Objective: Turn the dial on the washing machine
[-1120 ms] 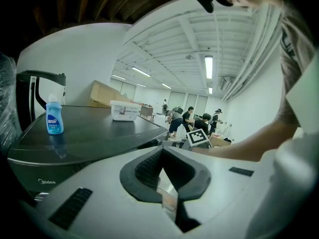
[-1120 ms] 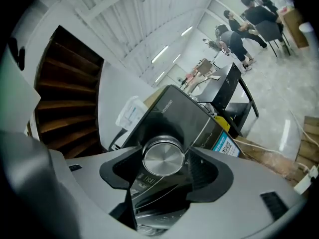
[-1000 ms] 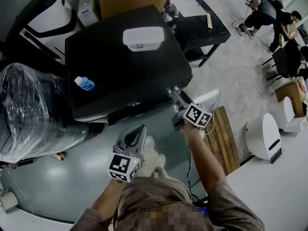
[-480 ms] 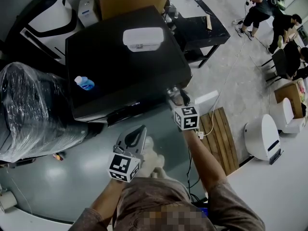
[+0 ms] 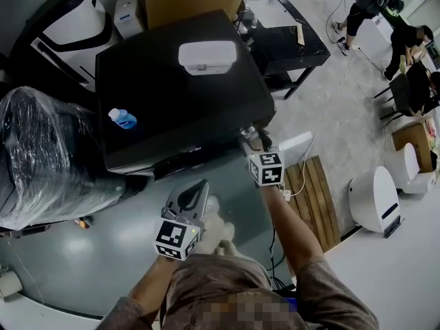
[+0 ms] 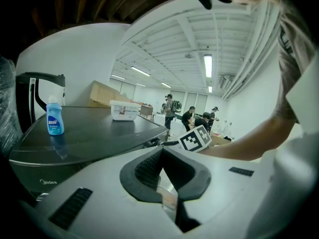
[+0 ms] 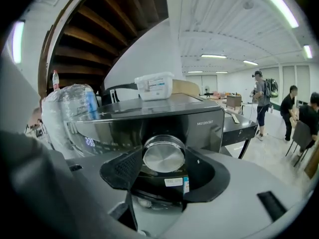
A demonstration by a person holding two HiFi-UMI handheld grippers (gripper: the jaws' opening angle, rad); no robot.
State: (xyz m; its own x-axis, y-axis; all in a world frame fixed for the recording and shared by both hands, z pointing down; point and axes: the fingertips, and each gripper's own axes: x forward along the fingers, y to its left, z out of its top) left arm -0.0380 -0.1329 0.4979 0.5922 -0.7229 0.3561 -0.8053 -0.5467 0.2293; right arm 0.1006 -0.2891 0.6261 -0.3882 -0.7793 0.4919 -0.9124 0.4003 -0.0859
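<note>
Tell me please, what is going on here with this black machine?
A person stands at a black washing machine with a gripper in each hand. The right gripper is at the machine's front corner, and its fingers appear shut on the round metal dial. The left gripper hangs lower, shut and empty, away from the machine. A blue bottle and a white box stand on top.
</note>
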